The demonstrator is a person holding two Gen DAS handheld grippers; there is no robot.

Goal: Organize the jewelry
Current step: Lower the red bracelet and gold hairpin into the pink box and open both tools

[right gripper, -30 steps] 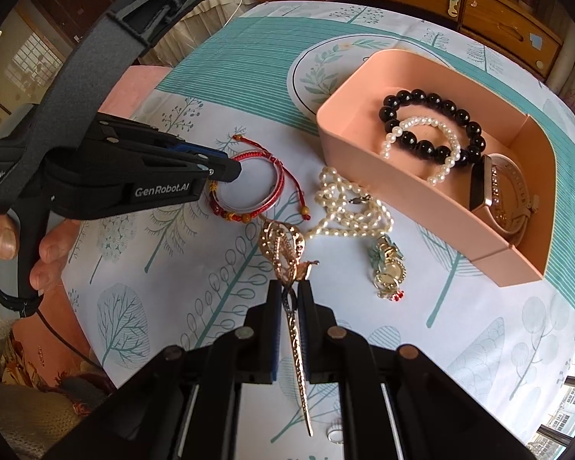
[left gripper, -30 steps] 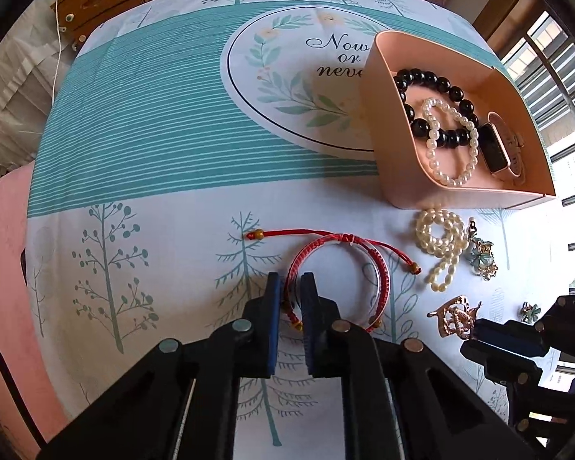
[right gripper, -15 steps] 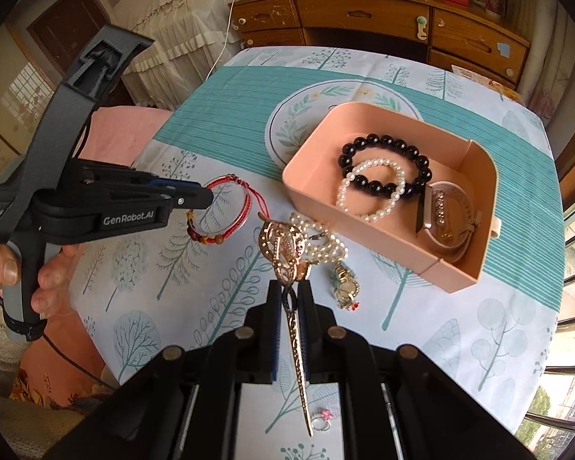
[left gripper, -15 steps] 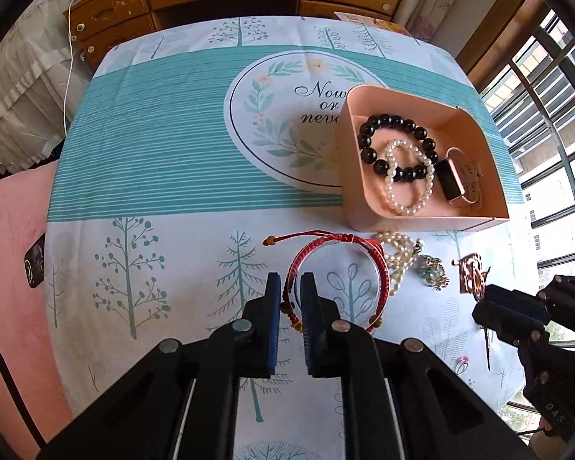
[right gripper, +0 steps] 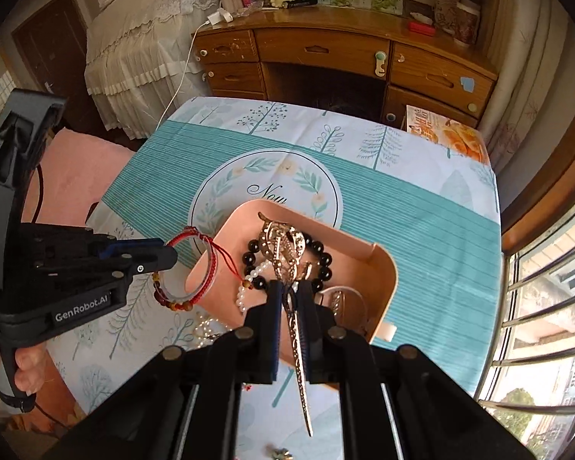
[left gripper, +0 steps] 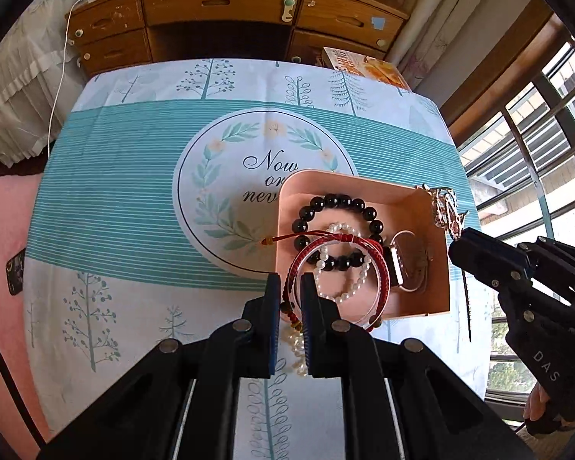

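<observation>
The pink tray [left gripper: 364, 182] holds a black bracelet [left gripper: 339, 203], a pearl bracelet [left gripper: 349, 287] and a watch [left gripper: 396, 268]. Left tongs [left gripper: 287, 291] clamp a red bracelet [left gripper: 379, 264] above its near edge; right tongs [right gripper: 290, 299] clamp a gold hairpin [right gripper: 283, 245] over it.

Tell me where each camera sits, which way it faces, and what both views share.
Left wrist: rides the left tongs, facing along them toward the desk; they grip a red bracelet above the tray; right tongs at right.
Right wrist: rides the right tongs, also facing the desk; they grip a hairpin; left tongs and the person's hand at left.
Shared: tray, bracelet, hairpin, desk.
</observation>
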